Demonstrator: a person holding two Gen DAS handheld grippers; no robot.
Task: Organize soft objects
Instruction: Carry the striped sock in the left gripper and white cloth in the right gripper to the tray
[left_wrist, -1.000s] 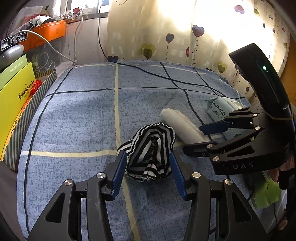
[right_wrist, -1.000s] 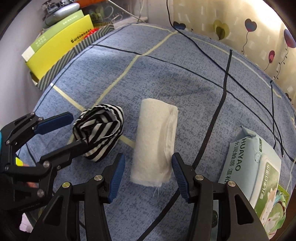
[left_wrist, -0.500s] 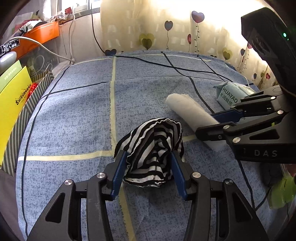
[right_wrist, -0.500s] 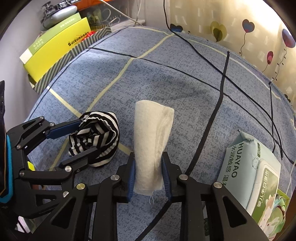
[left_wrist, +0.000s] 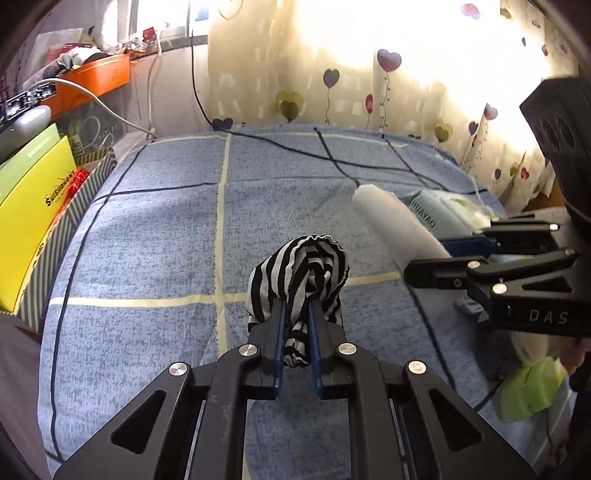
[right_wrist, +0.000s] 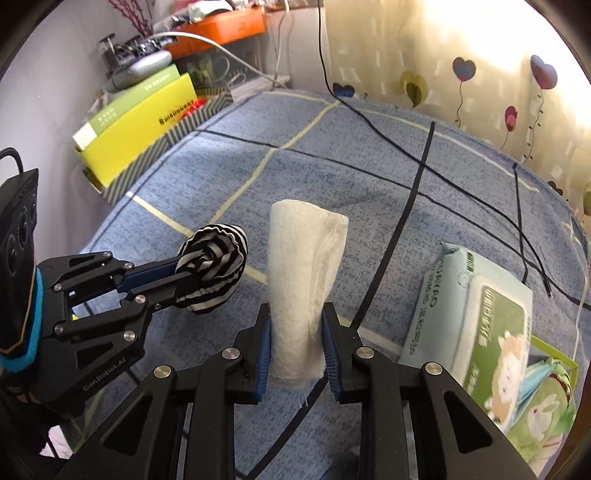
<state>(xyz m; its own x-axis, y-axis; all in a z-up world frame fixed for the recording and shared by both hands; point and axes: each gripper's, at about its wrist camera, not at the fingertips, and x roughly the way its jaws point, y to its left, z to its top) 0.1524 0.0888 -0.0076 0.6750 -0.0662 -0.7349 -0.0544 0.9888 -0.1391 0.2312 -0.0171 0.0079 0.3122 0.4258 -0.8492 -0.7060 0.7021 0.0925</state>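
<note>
Left to right: the striped cardboard box (right_wrist: 177, 131) beside the bed holds yellow and green books (right_wrist: 144, 110). The left gripper (left_wrist: 295, 332) has its fingers clenched on the bunched black-and-white striped cloth (left_wrist: 306, 273), lifted off the blue checked bedspread (left_wrist: 155, 236). The right gripper (right_wrist: 297, 332) pinches the rolled white towel (right_wrist: 304, 273) at its near end. Likely risk: the unsupported far end sags or unrolls; the loose cloth may slip.

Striped cloth (right_wrist: 212, 267) left of towel roll (right_wrist: 304, 280), wipes pack (right_wrist: 476, 310) right, all on bed (right_wrist: 332, 177).
</note>
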